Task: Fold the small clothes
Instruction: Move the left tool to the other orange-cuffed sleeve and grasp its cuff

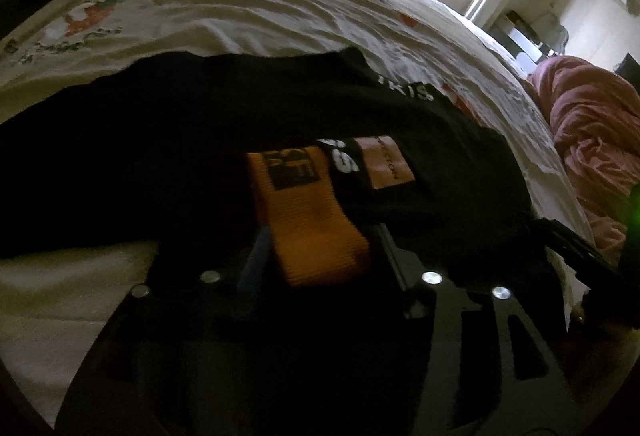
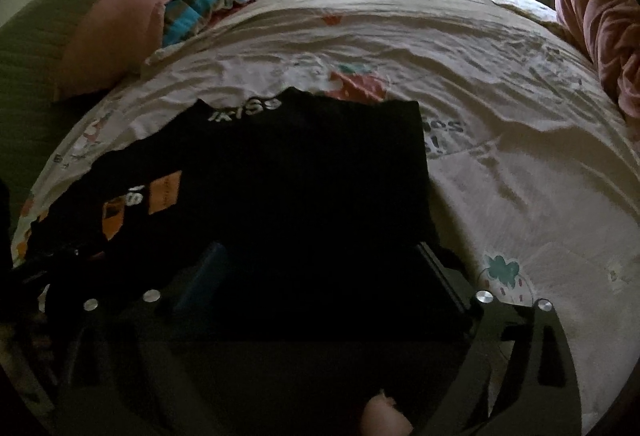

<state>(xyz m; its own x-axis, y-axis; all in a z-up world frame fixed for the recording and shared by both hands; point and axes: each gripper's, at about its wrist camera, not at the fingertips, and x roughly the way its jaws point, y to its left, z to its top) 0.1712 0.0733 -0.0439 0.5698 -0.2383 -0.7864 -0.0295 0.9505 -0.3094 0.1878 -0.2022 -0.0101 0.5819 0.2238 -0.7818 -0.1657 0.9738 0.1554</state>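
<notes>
Bedsheet [image 2: 500, 163] bears one black garment [image 2: 300, 171] (orange patches), pinched by both tools: left tool [image 1: 320, 248], right tool [image 2: 320, 268].

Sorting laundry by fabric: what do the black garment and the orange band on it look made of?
Black garment: soft matte knit, likely cotton jersey; it drapes limply.
Orange band: ribbed woven or knit trim, judging by its fine parallel ridges; exact fibre unclear.
</notes>
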